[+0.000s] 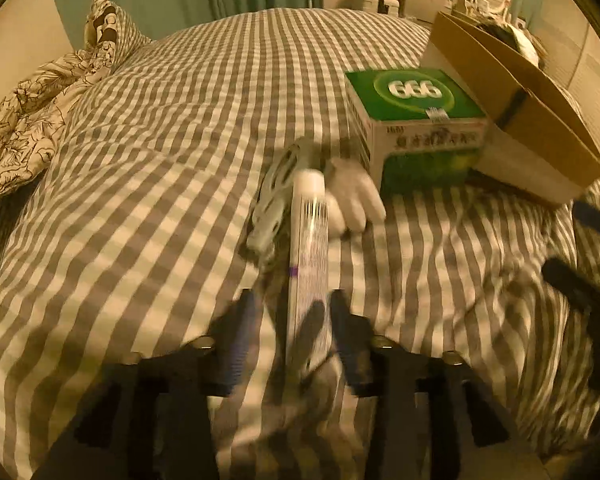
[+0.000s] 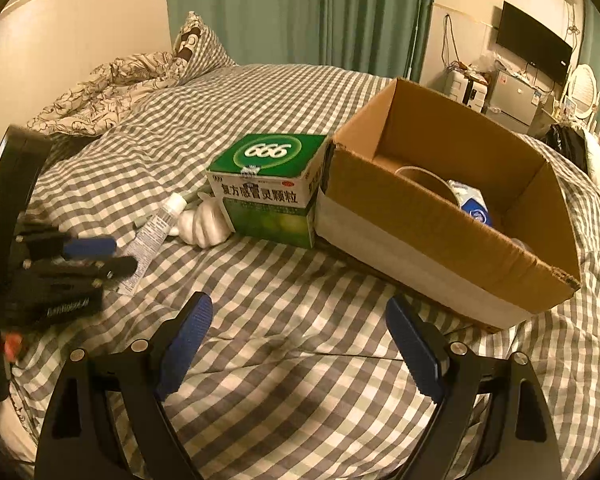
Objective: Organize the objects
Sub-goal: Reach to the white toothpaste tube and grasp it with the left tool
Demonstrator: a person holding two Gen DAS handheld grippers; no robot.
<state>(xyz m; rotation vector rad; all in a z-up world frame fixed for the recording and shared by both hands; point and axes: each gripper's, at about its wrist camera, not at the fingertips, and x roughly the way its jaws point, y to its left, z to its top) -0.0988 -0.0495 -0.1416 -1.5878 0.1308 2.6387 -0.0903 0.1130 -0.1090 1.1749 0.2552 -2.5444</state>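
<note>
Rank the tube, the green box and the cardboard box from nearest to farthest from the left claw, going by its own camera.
1. The tube, lying between the left claw's fingers.
2. The green box, farther ahead and to the right.
3. The cardboard box, beyond it at far right.

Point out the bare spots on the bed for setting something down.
Free: the checked cover before the right tongs, short of the cardboard box. Crowded: tube, white figurine and green box bunch left of the cardboard box.
</note>
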